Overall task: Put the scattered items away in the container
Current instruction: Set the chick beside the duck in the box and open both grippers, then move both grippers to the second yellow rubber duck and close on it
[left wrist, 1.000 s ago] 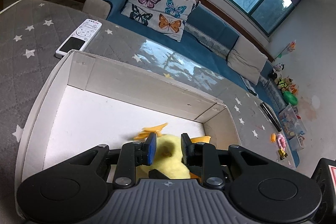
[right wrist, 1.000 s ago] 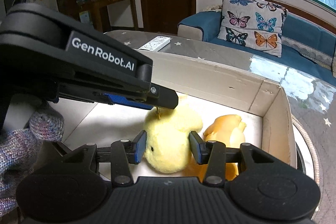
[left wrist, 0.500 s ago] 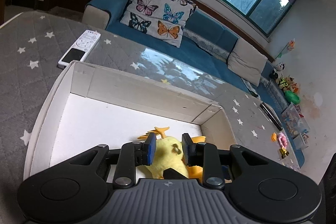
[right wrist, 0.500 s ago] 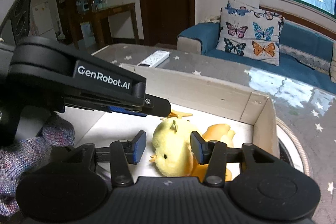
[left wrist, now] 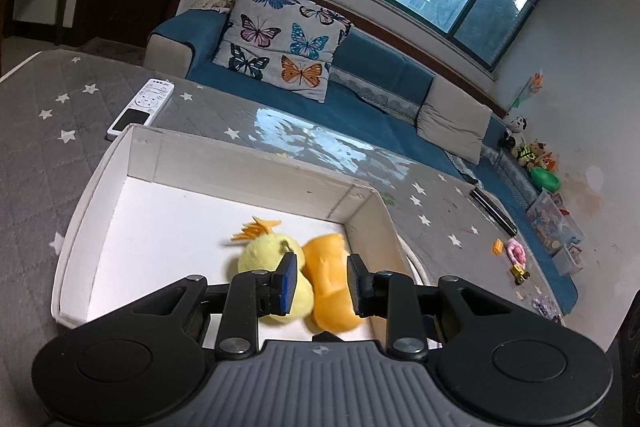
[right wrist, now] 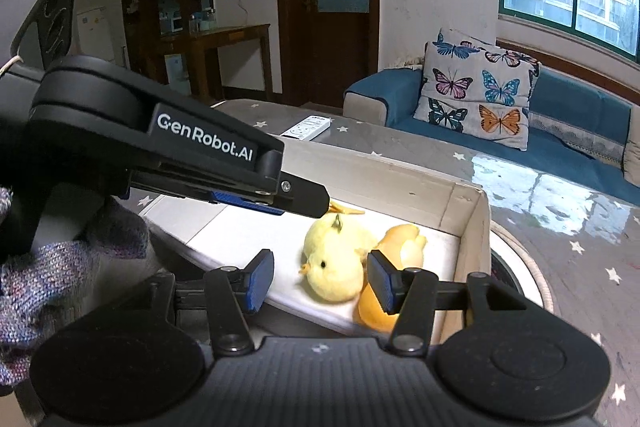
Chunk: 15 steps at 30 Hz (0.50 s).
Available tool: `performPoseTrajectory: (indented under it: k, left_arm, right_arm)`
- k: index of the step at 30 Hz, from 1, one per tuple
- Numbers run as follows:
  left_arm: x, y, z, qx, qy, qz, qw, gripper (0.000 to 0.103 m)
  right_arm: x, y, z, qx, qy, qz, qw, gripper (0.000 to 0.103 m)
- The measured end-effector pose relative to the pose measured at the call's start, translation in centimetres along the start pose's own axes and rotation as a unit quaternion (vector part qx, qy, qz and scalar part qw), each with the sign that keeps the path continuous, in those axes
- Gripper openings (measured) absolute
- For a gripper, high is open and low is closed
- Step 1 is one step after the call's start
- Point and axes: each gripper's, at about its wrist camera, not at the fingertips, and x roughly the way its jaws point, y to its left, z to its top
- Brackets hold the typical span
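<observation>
Lying inside the white box (left wrist: 224,163), near its right wall, the yellow chick plush (right wrist: 336,263) rests against the orange plush (right wrist: 404,251), and the two are touching. Both look soft and light, so I judge they would squash under the pads and not slip easily; the round body of each is the best place to take hold, not the thin orange tuft or the small beak. The left tool (left wrist: 320,285) hangs above them with its jaws apart and nothing between them. The right tool (right wrist: 318,281) is also spread wide and empty, above the near edge of the box. Around the box is the grey starred surface (left wrist: 48,131), with a white remote (left wrist: 140,107) lying just beside the far left corner.
</observation>
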Motion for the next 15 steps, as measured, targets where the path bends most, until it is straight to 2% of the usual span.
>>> performPoseTrajectory:
  k: [3,6,9,15]
  left_arm:
    - [-0.7,-0.6,-0.8,0.005,-0.002,-0.001,1.0000,0.030]
    - [-1.4,-1.1,-1.6,0.010,-0.003,-0.002,0.9999,0.031]
    - [-1.9,-1.6,-2.5,0.013,-0.001,-0.007,0.9999,0.031]
    - [-2.3,-2.3,-4.5,0.015,0.009,-0.015,0.9997,0.032]
  right_arm:
    - [-1.2,0.1,-0.8,0.002,-0.006,-0.002,1.000,0.063]
    - [-2.5,0.2,-1.7,-0.001,-0.011,-0.010,1.000,0.064]
    - [-3.4,0.4,-2.8,-0.003,-0.008,-0.017,1.000,0.069]
    - [-5.0,0.0,-5.5,-0.002,0.005,-0.032,0.999,0.070]
